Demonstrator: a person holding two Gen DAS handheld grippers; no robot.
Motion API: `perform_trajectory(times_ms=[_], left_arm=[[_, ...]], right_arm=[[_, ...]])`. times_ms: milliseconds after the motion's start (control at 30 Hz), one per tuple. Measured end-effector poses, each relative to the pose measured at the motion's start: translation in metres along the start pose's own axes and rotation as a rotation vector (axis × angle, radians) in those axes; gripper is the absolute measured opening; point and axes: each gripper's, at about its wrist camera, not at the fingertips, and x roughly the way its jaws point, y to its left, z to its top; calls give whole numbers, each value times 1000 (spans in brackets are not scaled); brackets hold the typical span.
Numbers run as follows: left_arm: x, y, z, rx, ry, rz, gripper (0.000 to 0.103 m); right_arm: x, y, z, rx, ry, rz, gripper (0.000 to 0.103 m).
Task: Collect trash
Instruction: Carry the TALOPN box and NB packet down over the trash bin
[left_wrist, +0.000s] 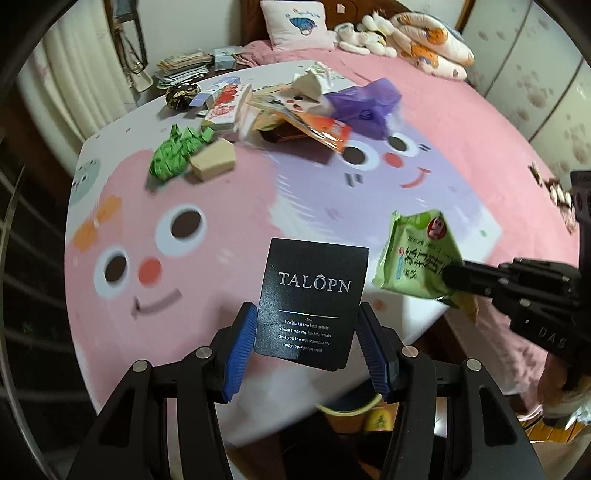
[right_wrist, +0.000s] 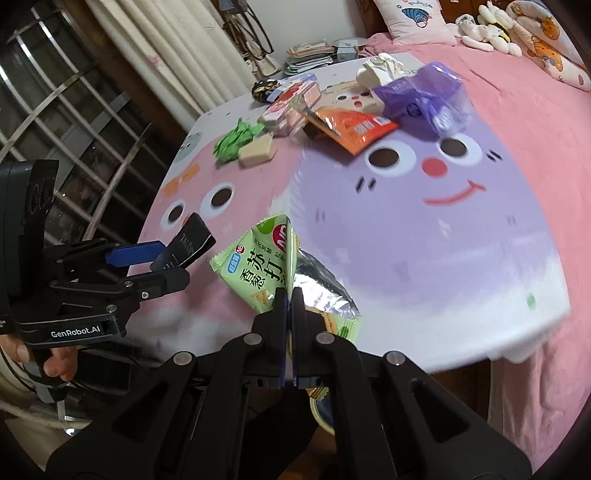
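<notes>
Right now both tongs are loaded. The left gripper, at the bottom centre of its own view, has its blue ribbed pads half apart and pressed on the two side edges of a flat black cardboard sock box with silver lettering. The right gripper is pinched fully together on a light green foil cracker wrapper, which hangs folded either side of the fingers, its silver lining showing. Both pieces hover over the near edge of the pink and lilac cartoon-face board that lies on the pink bed.

What could go wrong, to my eye: the black box is held only by its thin edges, so a quick swing might let it twist and slip out. The wrapper is slick and flops loosely, so it could slide free or snag on the other gripper, since the two sit close together.

Still waiting in the upper middle of the frame is the pile. I count one crumpled green paper, one tan block, one orange snack packet, one purple plastic bag, one white crumpled tissue and one dark gold-flecked wad. The red and white cartons are too jumbled to count surely.
</notes>
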Motion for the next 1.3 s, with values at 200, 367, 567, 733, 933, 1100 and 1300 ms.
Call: perform_trajectory(times_ms=[200,367,567,733,933,1100,1300], left_arm=[[-10,-66,-74,-78,-5,-23,54],[5,-108,-131,-115,61,-41,54],[42,-133,-180,-141,145,-32,54],[101,-128,-209,-192,192,-2,54],[198,-122,-241,-225,231,-12,55],[280,-118,-262,-219,252,-14,56],[345,-101,-275,-220,293,-16,64]], right_arm=[[-38,-21,-68,6,35,17,0],[-47,-51,-129,55,109,-16,0],[-22,-81,-187,147,193,-40,0],[36,-116,-235,281,248,-106,0],[125,-155,-282,398,281,-155,1],[196,-186,-319,447,309,-174,1],[254,-214,-354,525,313,-182,14]])
